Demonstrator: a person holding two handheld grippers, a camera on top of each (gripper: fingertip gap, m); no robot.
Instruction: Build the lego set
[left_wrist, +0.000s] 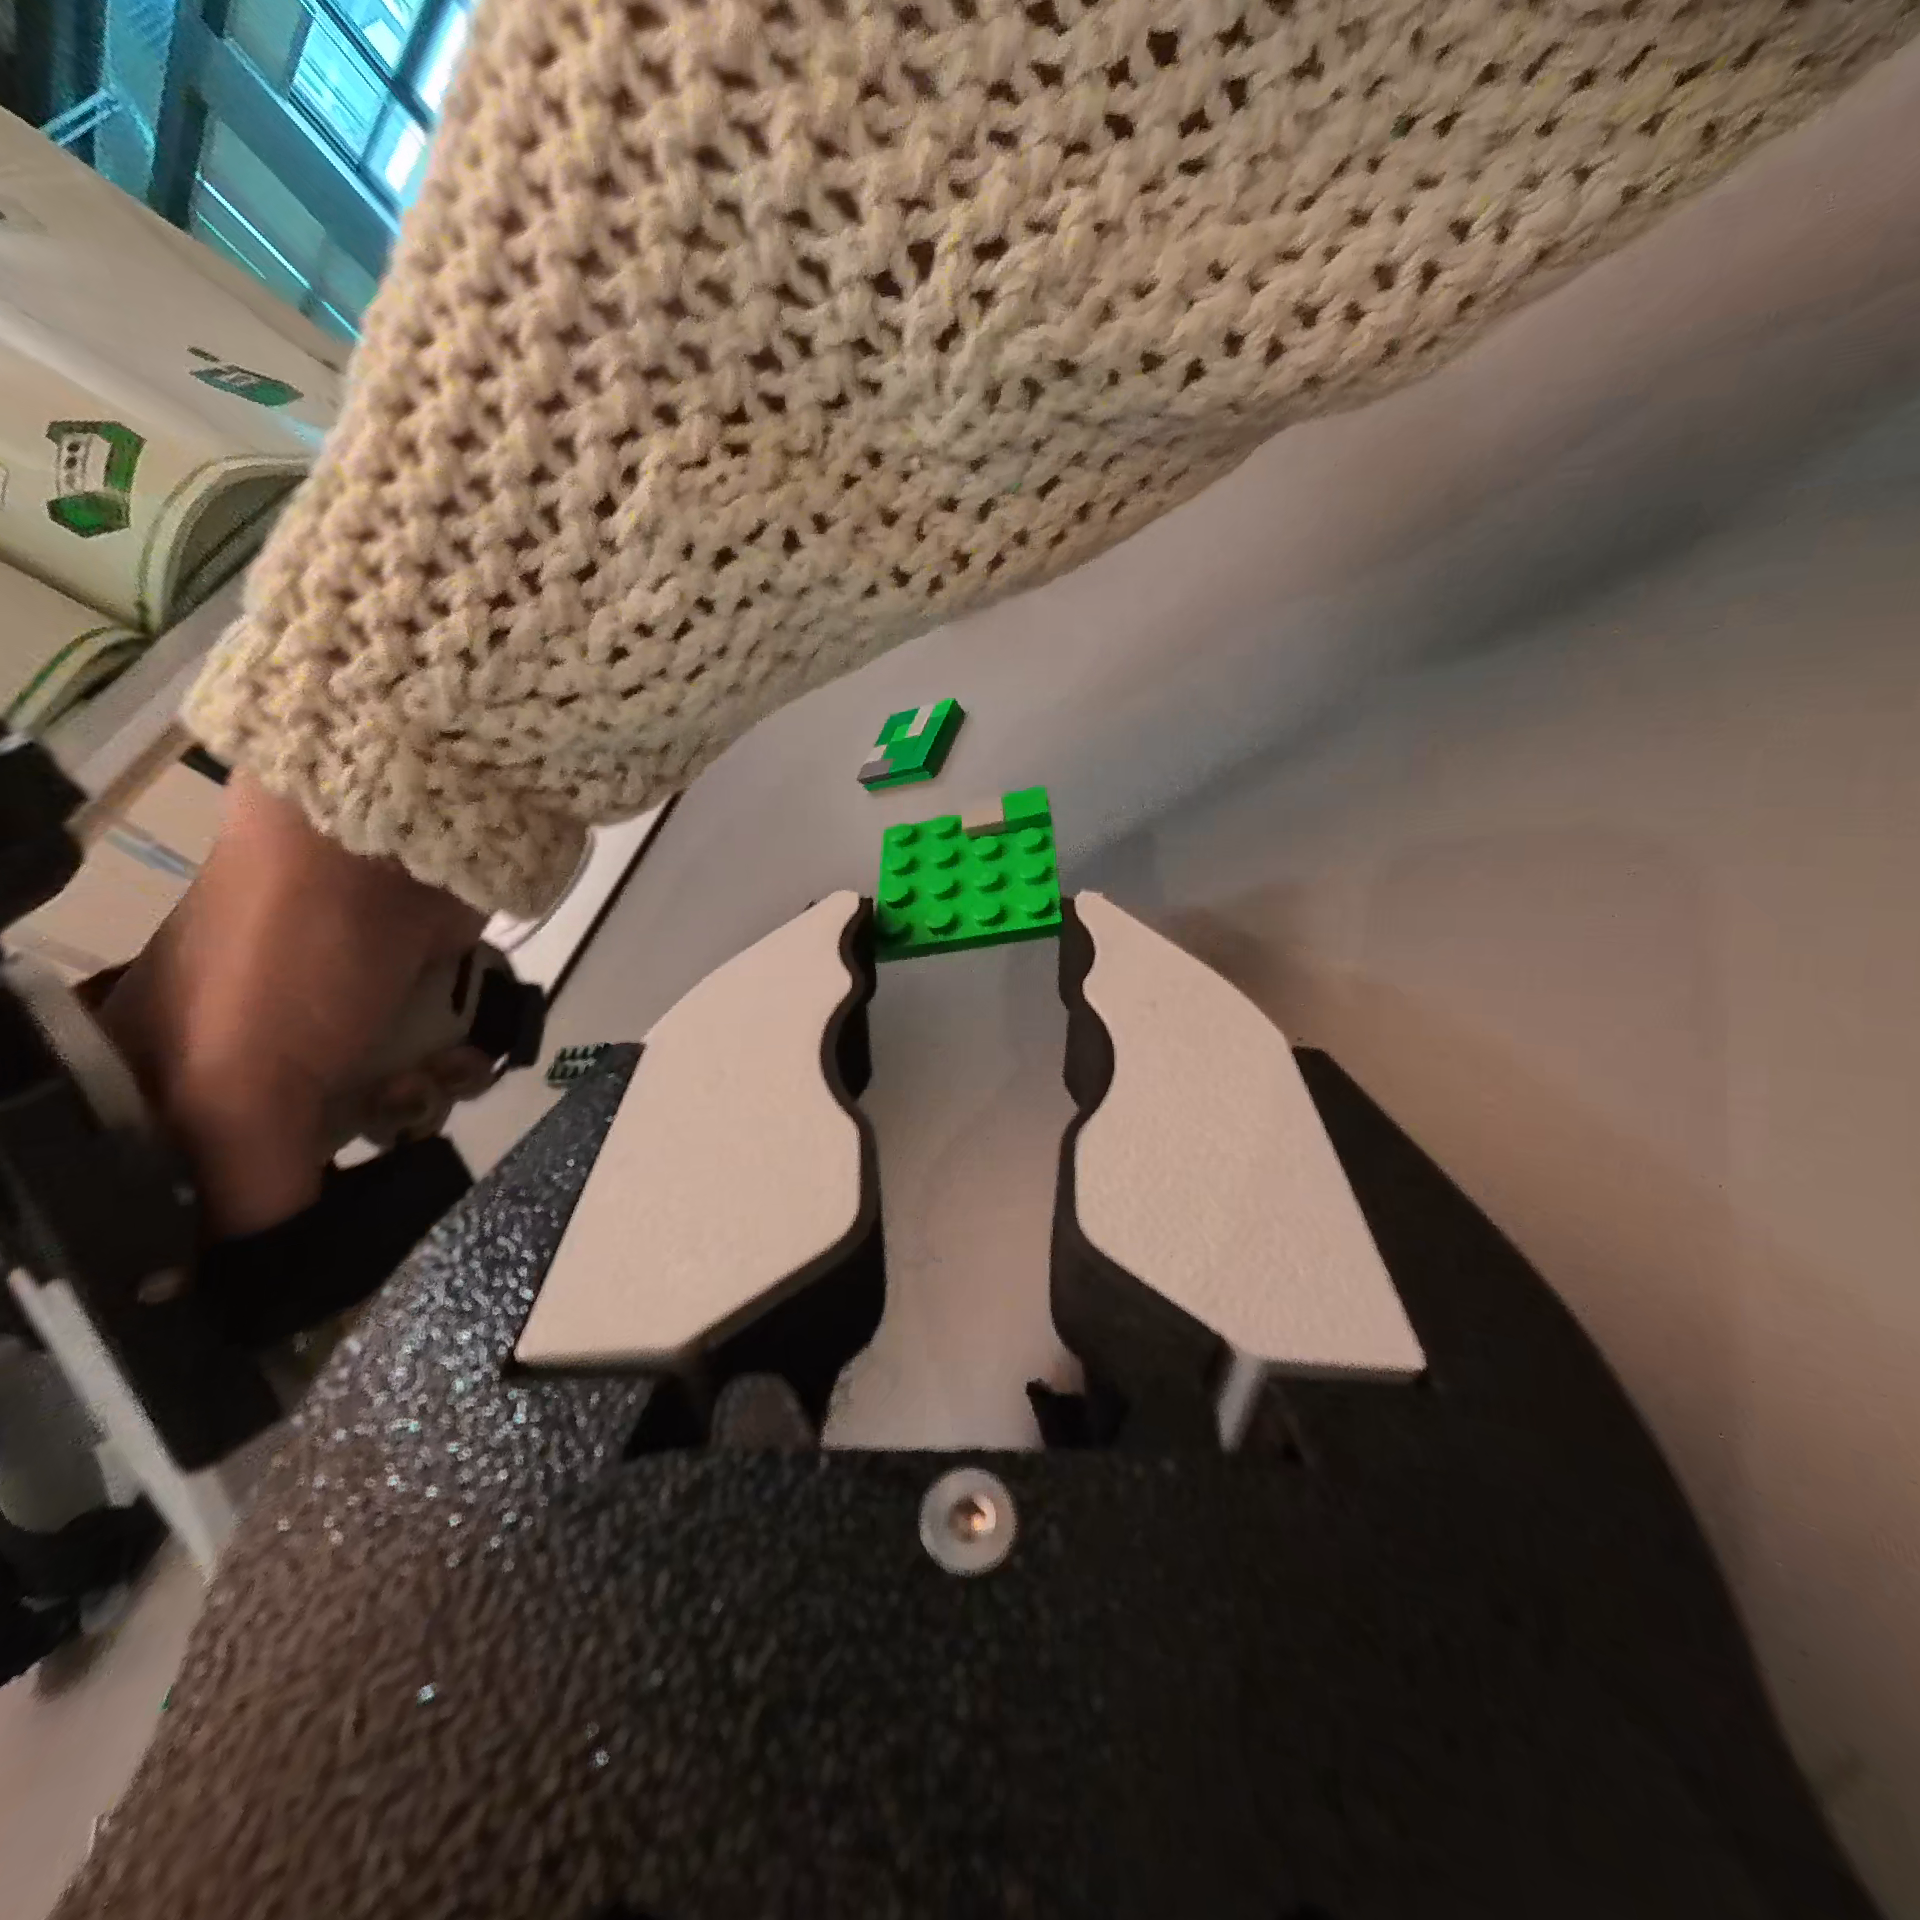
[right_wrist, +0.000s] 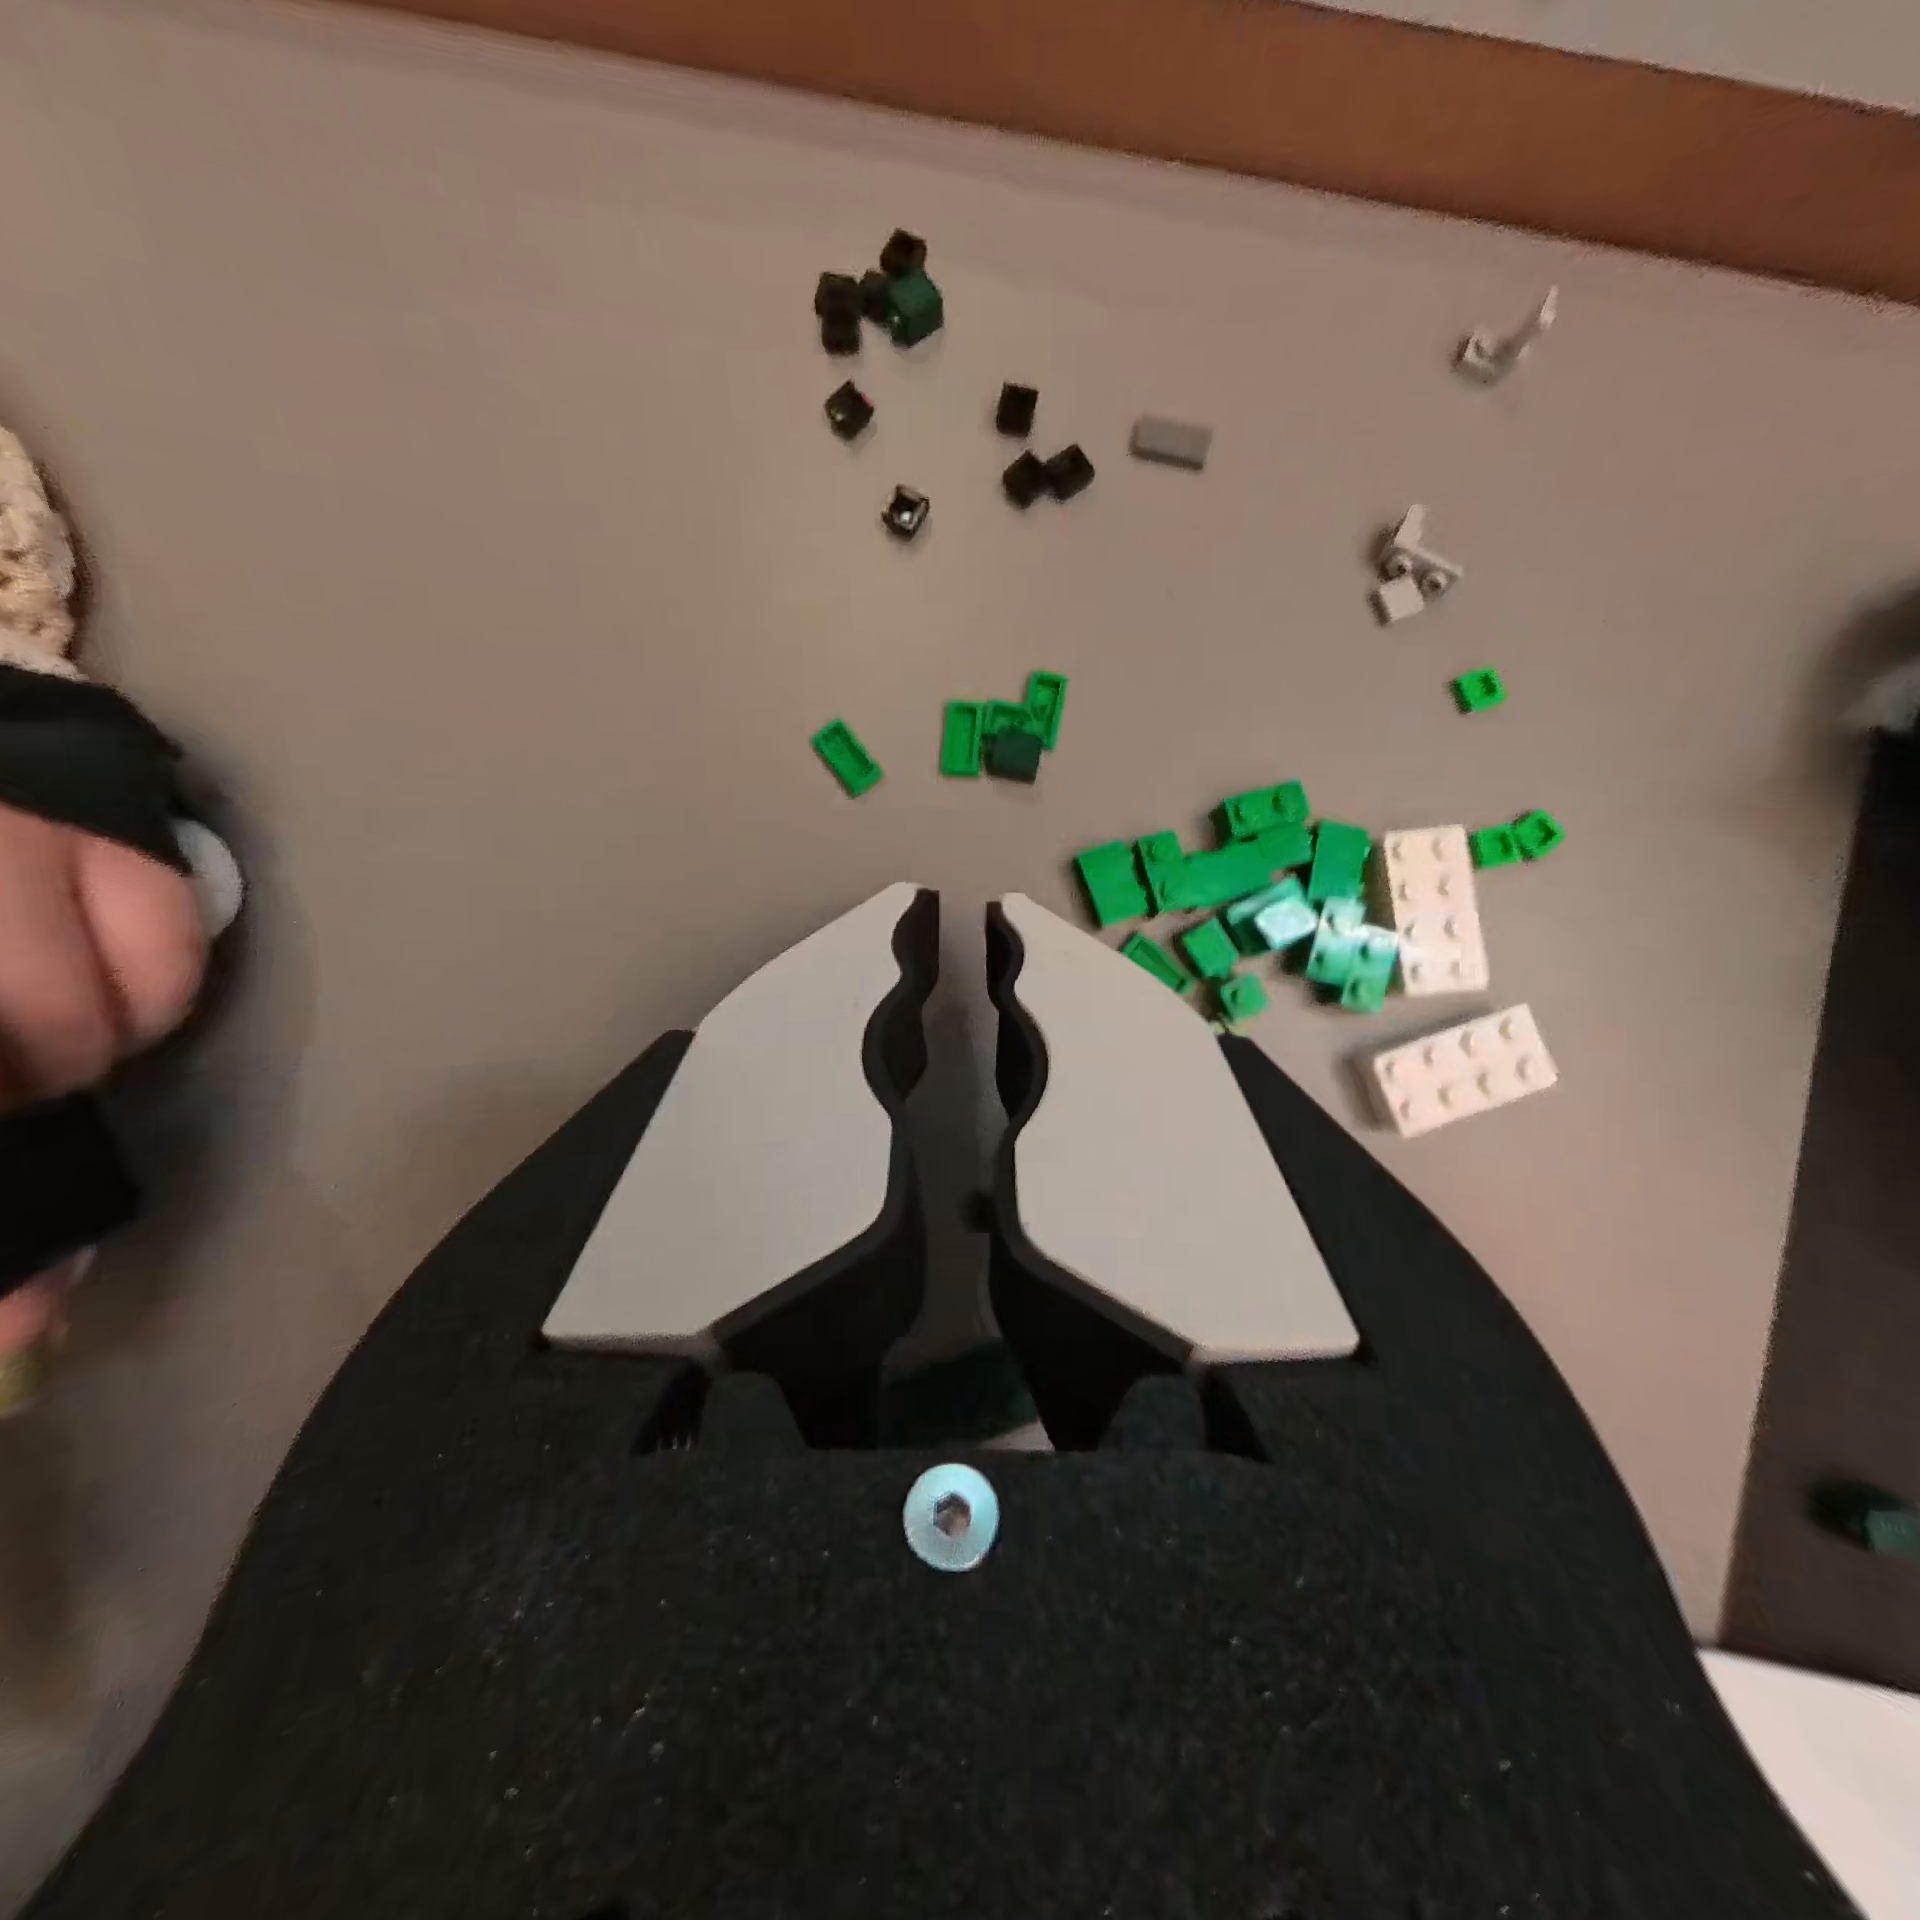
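In the left wrist view my left gripper (left_wrist: 968, 909) has its tips against the two sides of a green studded plate (left_wrist: 966, 883), which carries a small grey and green piece at its far edge. A small green tile assembly (left_wrist: 914, 746) lies just beyond it. In the right wrist view my right gripper (right_wrist: 961, 909) is nearly shut with a narrow gap and nothing between the tips. It hovers over the table, left of a pile of green bricks (right_wrist: 1247, 894) and two white bricks (right_wrist: 1439, 914).
Several small black bricks (right_wrist: 883, 301), grey pieces (right_wrist: 1169, 442) and green plates (right_wrist: 997, 732) lie scattered farther off. A knitted sleeve (left_wrist: 935, 364) and hand (left_wrist: 260, 987) cross the left wrist view. An open instruction booklet (left_wrist: 94, 468) lies at the left. A dark object (right_wrist: 1870, 1143) stands at the right. Across from one pair of fingers to the other is roughly 20 cm.
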